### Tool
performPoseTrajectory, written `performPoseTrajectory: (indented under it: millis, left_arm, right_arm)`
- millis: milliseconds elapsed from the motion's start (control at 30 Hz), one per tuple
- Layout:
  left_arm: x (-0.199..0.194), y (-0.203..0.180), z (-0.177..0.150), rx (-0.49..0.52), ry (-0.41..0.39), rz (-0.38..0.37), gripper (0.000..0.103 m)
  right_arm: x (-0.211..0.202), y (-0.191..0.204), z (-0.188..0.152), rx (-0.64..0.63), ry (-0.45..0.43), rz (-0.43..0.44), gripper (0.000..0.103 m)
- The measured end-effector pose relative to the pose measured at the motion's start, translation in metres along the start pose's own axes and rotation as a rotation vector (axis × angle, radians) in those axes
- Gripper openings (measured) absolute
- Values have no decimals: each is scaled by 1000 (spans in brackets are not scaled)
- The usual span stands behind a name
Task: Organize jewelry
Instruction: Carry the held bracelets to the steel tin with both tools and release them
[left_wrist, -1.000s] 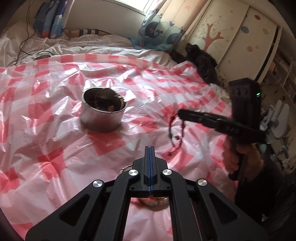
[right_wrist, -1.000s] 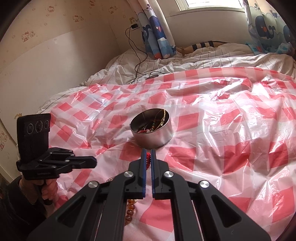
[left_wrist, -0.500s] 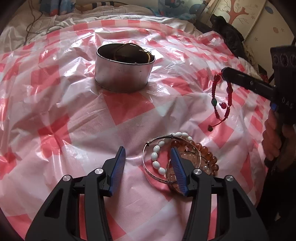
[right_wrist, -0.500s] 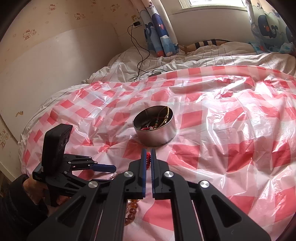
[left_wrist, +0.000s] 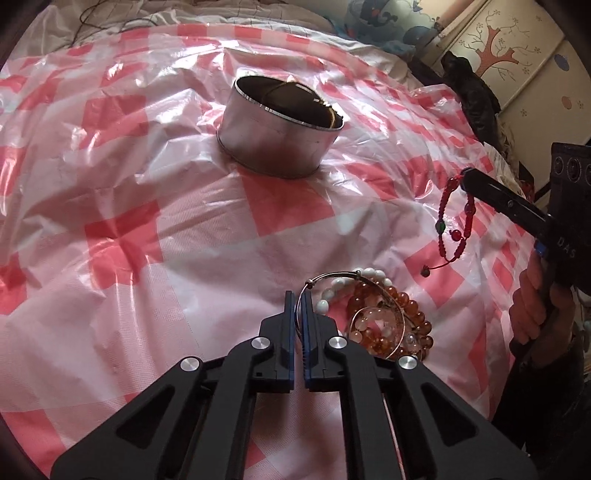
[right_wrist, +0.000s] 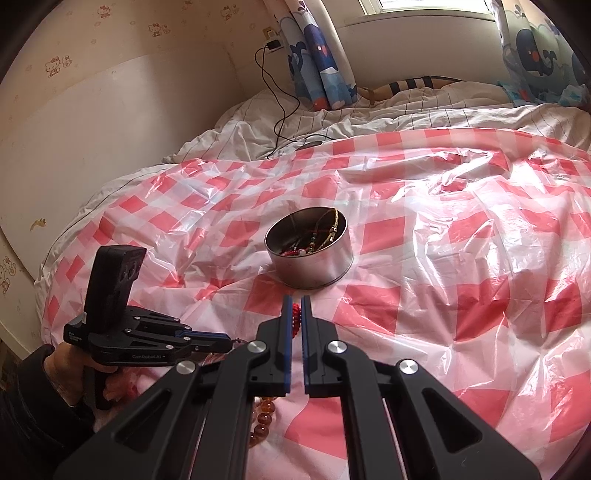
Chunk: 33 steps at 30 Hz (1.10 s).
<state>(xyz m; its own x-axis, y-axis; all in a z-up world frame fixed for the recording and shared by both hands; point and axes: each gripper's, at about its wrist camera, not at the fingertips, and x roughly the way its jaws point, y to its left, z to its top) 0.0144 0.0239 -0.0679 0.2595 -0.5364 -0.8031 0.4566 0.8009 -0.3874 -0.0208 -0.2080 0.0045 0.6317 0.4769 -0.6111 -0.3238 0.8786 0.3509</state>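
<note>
A red-and-white checked plastic sheet (left_wrist: 122, 229) covers the bed. Towards the middle of the sheet stands a round metal tin (left_wrist: 277, 144), upright and open-topped, with chains and red beads heaped inside (the right wrist view shows them best).

Nearer the sheet's near edge, the left gripper (left_wrist: 298, 295) points steeply down at the sheet. Its jaws are drawn in to a thin slit, and the wire of a silver bangle (left_wrist: 340, 274) is pinched between the tips. The rest of the bangle loops off to the right over a small pile: a white bead bracelet (left_wrist: 332, 291) just beside the gripper's fingers, then a pale clear-bead bracelet (left_wrist: 369, 325) lying on an amber bead bracelet (left_wrist: 410, 314), all touching one another.

Further right, clear of the pile, a red bead bracelet (left_wrist: 452, 225) dangles off the sheet from the right gripper (right_wrist: 295, 301). That gripper's jaws are closed on the bracelet's top, and red beads show in the narrow gap between them. A hand (left_wrist: 532, 306) in a dark sleeve grips its handle near the sheet's right edge.
</note>
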Motion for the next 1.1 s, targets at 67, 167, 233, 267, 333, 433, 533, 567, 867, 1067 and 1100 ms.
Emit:
performPoseTrajectory:
  millis: [67,167,233,267,333,433,533,567,867,1067,1100]
  left_arm:
    - [-4,-2,2,7,-23,-4,3]
    - [-20,-3,8,-8,-85,-37,3]
    - [-30,0,16,-16,-126,-42,3]
    - [-36,1,21,-24,-150,-46,3]
    - [-43,1,36,-25,-188,-18,3]
    - [-46,-3,61,-15,-221,-7,3]
    - [-39,-8,87,6,-232,11,3]
    - [-34,-9,96,7,-234,12,3]
    - [3,-11,138,57,-234,160,3]
    - [22,6,143,48,-180,226,4]
    - [21,7,142,49,-186,237,4]
  right_arm:
    - [-1,0,0,0,-3,1,5]
    - [-6,1,2,2,-33,3,5]
    - [-11,0,7,6,-77,10,5]
    - [-13,0,11,13,-99,17,5]
    - [-17,-2,18,22,-143,28,5]
    - [-24,-5,27,29,-196,28,5]
    - [-24,-13,36,50,-210,34,5]
    - [-23,-15,39,51,-211,30,5]
    - [12,-23,73,8,-193,17,5]
    - [65,-32,90,20,-125,33,5]
    - [75,-34,91,21,-104,29,5]
